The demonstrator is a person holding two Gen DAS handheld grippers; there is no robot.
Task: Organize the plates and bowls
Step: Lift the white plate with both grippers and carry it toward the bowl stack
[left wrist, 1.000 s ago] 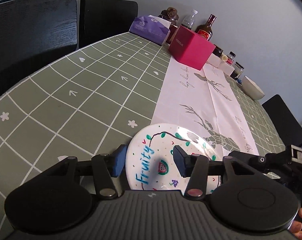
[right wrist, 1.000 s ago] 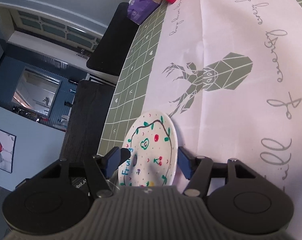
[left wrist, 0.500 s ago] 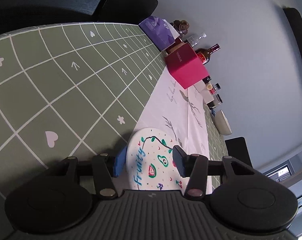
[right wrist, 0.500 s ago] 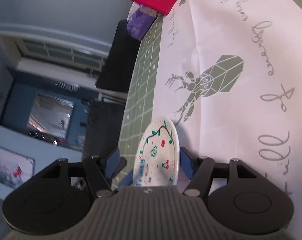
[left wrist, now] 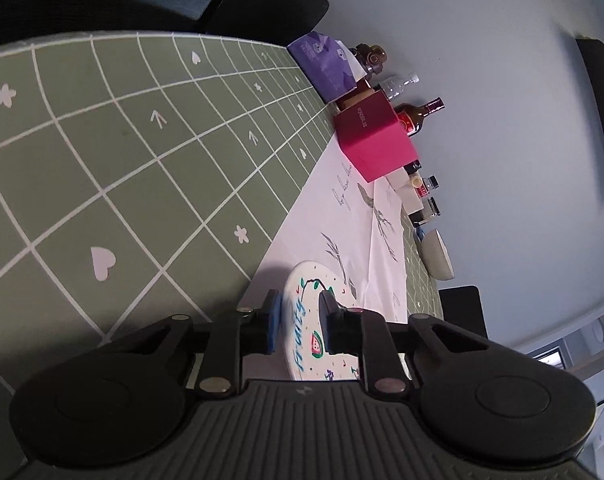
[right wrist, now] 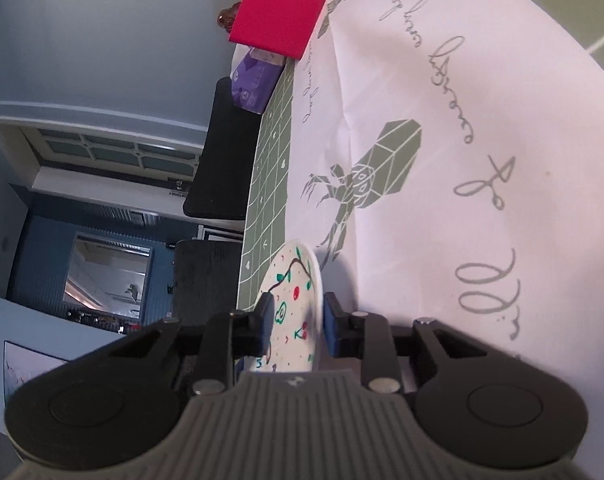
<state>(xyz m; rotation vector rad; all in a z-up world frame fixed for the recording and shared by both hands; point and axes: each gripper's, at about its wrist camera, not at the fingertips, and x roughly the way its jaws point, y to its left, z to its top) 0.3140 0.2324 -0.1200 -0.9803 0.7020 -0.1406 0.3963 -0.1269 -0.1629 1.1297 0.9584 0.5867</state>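
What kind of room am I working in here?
Most likely a home dining room. A long table with a green grid-patterned tablecloth has dark wooden chairs at its edge, and liquor bottles, a purple tissue pack and a white decorated plate sit on it.

- The plate looks like glazed ceramic, white and glossy, with painted fruit and lettering.
- The left gripper has matt black plastic arms, blue rubbery-looking pads and small shiny metal pins; its body is ribbed grey plastic.
- The right gripper is of the same finish.
- The tablecloth is matt green with white grid lines.
- The runner is white, matt and creased.
- The pink box looks like smooth matt card.
- The bottle is glossy glass.
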